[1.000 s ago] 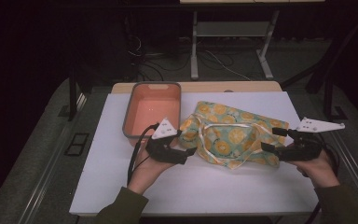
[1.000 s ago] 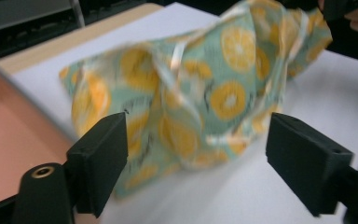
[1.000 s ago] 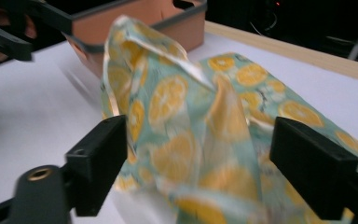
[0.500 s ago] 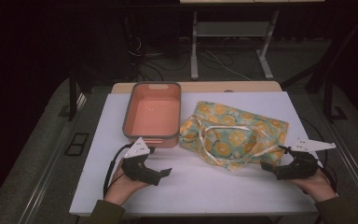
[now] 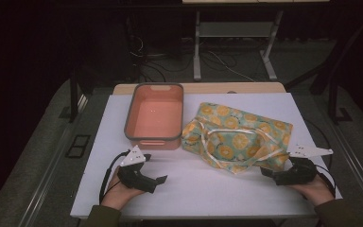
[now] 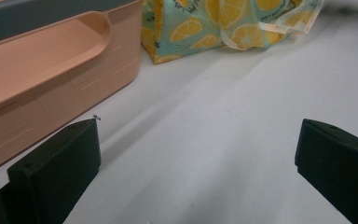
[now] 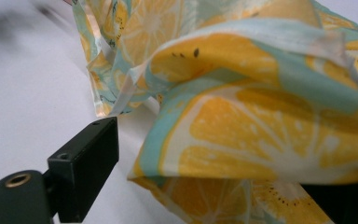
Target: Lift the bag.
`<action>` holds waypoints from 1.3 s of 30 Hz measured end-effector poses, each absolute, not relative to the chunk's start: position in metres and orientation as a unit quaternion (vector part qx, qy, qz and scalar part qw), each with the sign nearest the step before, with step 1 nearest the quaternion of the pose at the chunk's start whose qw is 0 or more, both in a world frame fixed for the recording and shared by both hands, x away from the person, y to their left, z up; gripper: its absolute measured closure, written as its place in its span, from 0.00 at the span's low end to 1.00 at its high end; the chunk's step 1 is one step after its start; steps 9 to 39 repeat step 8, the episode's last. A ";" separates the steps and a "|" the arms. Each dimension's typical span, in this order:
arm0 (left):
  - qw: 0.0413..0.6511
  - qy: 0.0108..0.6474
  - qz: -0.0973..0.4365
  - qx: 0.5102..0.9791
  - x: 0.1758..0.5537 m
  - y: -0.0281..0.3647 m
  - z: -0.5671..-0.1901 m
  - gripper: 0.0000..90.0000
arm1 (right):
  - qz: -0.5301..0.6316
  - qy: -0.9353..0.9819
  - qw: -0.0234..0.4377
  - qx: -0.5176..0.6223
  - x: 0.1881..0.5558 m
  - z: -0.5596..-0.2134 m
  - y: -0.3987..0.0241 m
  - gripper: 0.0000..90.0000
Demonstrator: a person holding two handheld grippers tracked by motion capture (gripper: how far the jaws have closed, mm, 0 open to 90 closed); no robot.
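L hand-held gripper (image 5: 157, 180) spread over bare table (image 5: 208, 189); R hand-held gripper (image 5: 268, 173) spread, bag (image 5: 238, 137) corner between jaws, bin (image 5: 154, 115) at 11.

Left claw (image 5: 158, 182) gapes; right claw (image 5: 267, 172) parted.

No words, numbers, labels or brand marks can be read anywhere. The bag (image 5: 238, 137) at the centre right of the high view carries only a printed pattern of orange slices, and the tub (image 5: 154, 116) to its left has plain walls with no lettering.
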State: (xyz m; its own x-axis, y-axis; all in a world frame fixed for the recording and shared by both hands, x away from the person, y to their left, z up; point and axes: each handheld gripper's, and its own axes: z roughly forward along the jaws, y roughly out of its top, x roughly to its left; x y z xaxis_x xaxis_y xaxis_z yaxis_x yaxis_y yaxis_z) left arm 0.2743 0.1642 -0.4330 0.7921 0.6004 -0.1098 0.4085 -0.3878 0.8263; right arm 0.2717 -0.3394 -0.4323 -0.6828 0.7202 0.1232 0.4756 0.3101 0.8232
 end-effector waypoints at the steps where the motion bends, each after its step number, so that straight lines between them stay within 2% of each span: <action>1: 0.462 0.305 0.103 0.826 0.274 0.164 -0.433 0.00 | 0.453 0.798 0.136 0.374 0.272 -0.432 -0.340 0.13; 39: 0.463 0.304 0.101 0.827 0.274 0.164 -0.433 0.00 | 0.457 0.796 0.138 0.372 0.271 -0.431 -0.340 0.13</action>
